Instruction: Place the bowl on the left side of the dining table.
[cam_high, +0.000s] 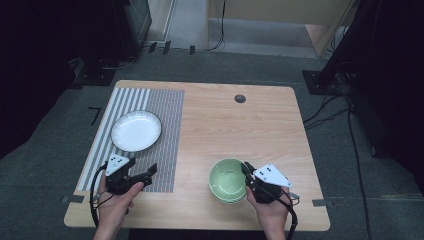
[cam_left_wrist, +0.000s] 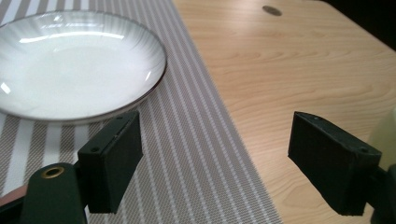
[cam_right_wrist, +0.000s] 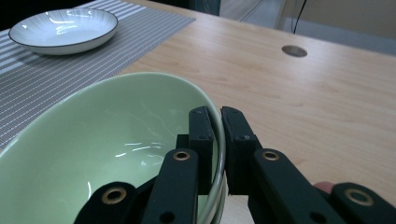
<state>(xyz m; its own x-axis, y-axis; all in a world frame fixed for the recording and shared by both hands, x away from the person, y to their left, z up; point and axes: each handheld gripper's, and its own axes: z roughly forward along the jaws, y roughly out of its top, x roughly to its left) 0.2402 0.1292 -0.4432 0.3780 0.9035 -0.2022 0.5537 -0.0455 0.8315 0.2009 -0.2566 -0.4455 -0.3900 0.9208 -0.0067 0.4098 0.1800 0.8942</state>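
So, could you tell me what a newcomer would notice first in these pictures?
Probably the green bowl near the table's front edge, its rim pinched between the jaws of the right hand-held gripper. Next, the white plate on the striped placemat at the left, with the left hand-held gripper open over the mat's near end.

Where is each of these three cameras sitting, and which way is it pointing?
High view: above the person's side, looking forward and down on the table; both hands with the left gripper and right gripper show.
Left gripper view: rides that gripper, looking past its open jaws at the striped placemat.
Right gripper view: looks along jaws shut on the green bowl's rim.
All views share the white plate.
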